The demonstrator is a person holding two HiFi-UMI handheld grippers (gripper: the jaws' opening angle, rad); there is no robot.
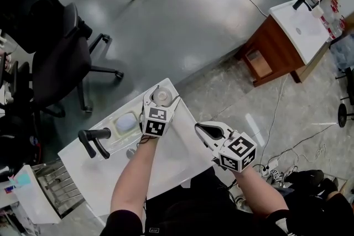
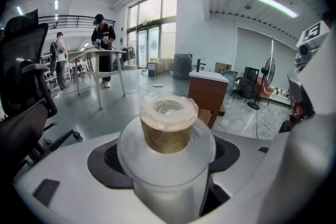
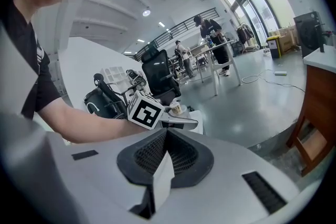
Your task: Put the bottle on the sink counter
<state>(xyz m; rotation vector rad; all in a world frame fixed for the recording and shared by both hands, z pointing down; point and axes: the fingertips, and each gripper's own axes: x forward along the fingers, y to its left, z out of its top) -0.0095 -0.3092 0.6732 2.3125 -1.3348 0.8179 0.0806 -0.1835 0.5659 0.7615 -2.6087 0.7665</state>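
L gripper fingers clamped on bottle, upright at far corner of sink worktop. R gripper fingers together, empty, just off worktop edge.

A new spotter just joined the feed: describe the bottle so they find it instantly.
Find the white sink counter at the head view's lower left. At its far corner, the left gripper is shut on the bottle. Unlike the soap dish and black faucet nearby, it is frosted and round, with a tan, plastic-wrapped cap.
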